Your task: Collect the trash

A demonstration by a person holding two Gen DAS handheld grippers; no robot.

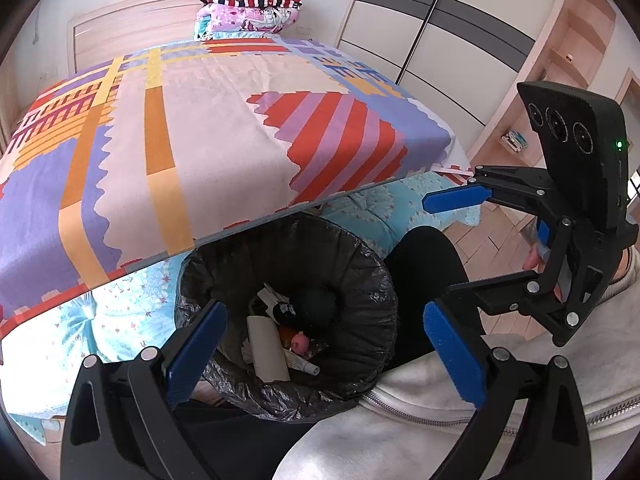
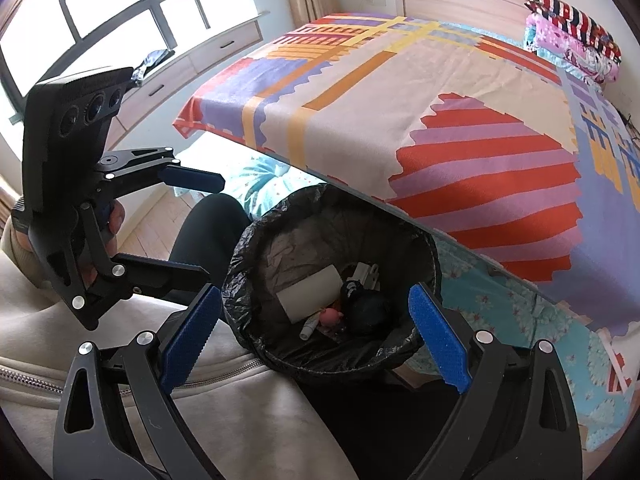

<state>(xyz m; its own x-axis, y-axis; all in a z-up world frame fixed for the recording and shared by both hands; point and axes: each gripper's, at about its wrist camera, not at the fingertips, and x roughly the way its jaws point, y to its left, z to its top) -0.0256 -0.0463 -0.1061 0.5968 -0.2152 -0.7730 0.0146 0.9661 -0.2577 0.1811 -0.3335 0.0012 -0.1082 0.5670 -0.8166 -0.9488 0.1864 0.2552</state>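
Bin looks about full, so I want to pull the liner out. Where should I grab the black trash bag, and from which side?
Probably grip the black trash bag by the crinkled plastic folded over the bin rim, on the side nearest you: the bed overhangs the far edge. Come down from above with the open right gripper, one finger inside the rim and one outside.

A home bedroom: a bed [image 1: 208, 120] under a bright patterned blanket fills the scene, with folded quilts [image 1: 250, 10] stacked at its far end by a wooden headboard [image 1: 132, 24]. A sliding-door wardrobe [image 1: 432, 28] stands to the right, and a bay window [image 2: 100, 12] with drawers beneath lies left, above wood flooring.
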